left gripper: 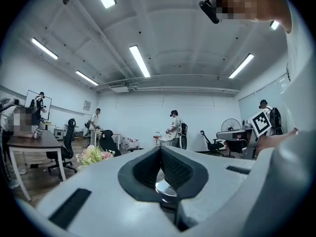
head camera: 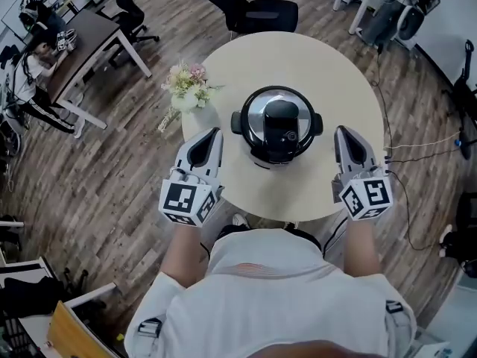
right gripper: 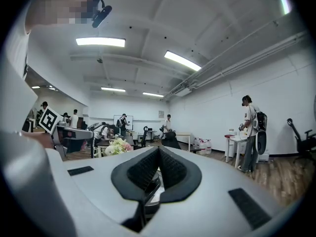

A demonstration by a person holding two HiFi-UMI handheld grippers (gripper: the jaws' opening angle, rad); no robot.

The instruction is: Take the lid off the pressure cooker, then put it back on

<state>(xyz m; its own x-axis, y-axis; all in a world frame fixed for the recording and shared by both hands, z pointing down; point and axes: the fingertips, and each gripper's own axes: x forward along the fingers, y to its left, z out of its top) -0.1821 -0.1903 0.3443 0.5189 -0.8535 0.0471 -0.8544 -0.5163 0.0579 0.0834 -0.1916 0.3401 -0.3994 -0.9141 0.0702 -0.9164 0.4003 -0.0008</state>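
A black and silver pressure cooker (head camera: 277, 125) stands in the middle of a round beige table (head camera: 298, 58), its lid (head camera: 274, 116) sitting on it. My left gripper (head camera: 216, 133) is shut and empty, just left of the cooker at the table's edge. On the cooker's right side my right gripper (head camera: 339, 130) is also shut, holding nothing. Neither gripper touches the cooker. In the left gripper view the closed left gripper (left gripper: 160, 149) hides most of the cooker; only a shiny sliver (left gripper: 165, 187) shows. The right gripper view shows the closed right gripper (right gripper: 158, 149) pointing level.
A vase of flowers (head camera: 186, 84) stands at the table's left edge, beyond my left gripper. A black office chair (head camera: 253, 10) sits behind the table. A brown desk (head camera: 86, 43) with a seated person is at far left. Cables (head camera: 425, 151) run over the floor at right.
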